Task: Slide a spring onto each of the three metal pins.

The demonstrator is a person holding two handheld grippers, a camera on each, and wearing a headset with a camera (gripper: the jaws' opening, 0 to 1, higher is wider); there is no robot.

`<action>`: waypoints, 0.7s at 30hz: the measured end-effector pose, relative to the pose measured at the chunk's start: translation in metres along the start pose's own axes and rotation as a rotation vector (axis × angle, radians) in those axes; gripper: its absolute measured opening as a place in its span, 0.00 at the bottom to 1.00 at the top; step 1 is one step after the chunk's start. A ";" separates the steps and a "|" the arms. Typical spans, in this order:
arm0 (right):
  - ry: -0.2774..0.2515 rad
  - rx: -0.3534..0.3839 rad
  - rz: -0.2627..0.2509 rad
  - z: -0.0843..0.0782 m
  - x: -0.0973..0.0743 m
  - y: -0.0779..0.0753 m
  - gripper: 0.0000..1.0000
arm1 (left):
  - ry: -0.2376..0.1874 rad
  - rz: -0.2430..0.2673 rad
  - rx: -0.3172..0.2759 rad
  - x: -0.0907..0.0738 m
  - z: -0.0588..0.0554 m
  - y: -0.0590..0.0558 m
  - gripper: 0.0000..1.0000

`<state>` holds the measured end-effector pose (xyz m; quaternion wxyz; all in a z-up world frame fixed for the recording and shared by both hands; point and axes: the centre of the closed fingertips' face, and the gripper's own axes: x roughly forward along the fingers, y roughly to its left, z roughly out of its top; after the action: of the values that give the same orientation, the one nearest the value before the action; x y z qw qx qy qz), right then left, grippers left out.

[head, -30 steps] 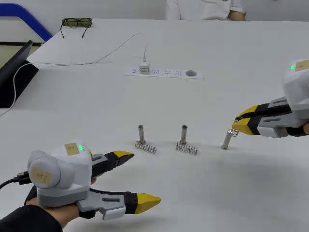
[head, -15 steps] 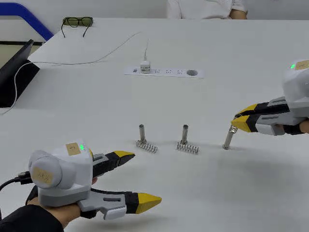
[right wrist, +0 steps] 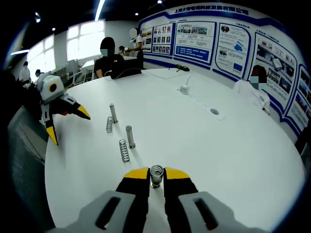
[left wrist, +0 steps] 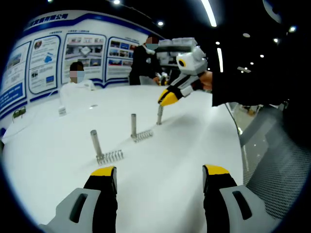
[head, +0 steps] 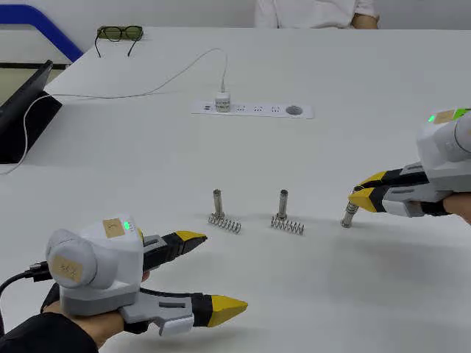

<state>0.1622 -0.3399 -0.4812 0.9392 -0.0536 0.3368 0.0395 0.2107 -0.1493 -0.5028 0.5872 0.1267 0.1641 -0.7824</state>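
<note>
**A:** ok, what's the left side doing?

**B:** The left tongs [head: 221, 270] sit low at the near-left of the white counter [head: 353, 294]. They're spread wide with nothing between the yellow tips. The left gripper view looks out across the counter at all three pins.

**A:** and the pins?

**B:** Going across, the left pin [head: 218, 202] stands upright. The left spring [head: 224, 223] lies flat on the counter right at its foot, trailing off to the right. The middle pin [head: 282, 204] is the same deal: upright, with the middle spring [head: 287, 226] on its side against the base. Neither of those coils is on its pin.

**A:** third one?

**B:** The right pin [head: 349, 215] leans, with its top tipped toward the right. The right tongs [head: 357, 193] are right at that top end, pinched narrow on the third spring [right wrist: 156, 171]. The right gripper view looks straight down the coil, squeezed between the two tips. I honestly can't tell how far the coil is over the pin, since the tongs cover that bit.
</note>
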 end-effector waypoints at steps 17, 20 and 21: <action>0.030 0.020 -0.005 -0.018 0.014 0.002 0.12 | 0.006 0.000 0.000 0.000 -0.001 -0.001 0.73; 0.026 0.028 -0.008 -0.017 0.014 0.001 0.12 | 0.005 0.000 -0.001 0.000 -0.001 -0.001 0.73; 0.026 0.030 -0.008 -0.018 0.014 0.001 0.12 | 0.006 0.000 -0.001 0.000 -0.001 -0.001 0.73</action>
<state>0.1620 -0.3404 -0.5038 0.9357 -0.0414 0.3491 0.0300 0.2100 -0.1487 -0.5038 0.5868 0.1290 0.1661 -0.7820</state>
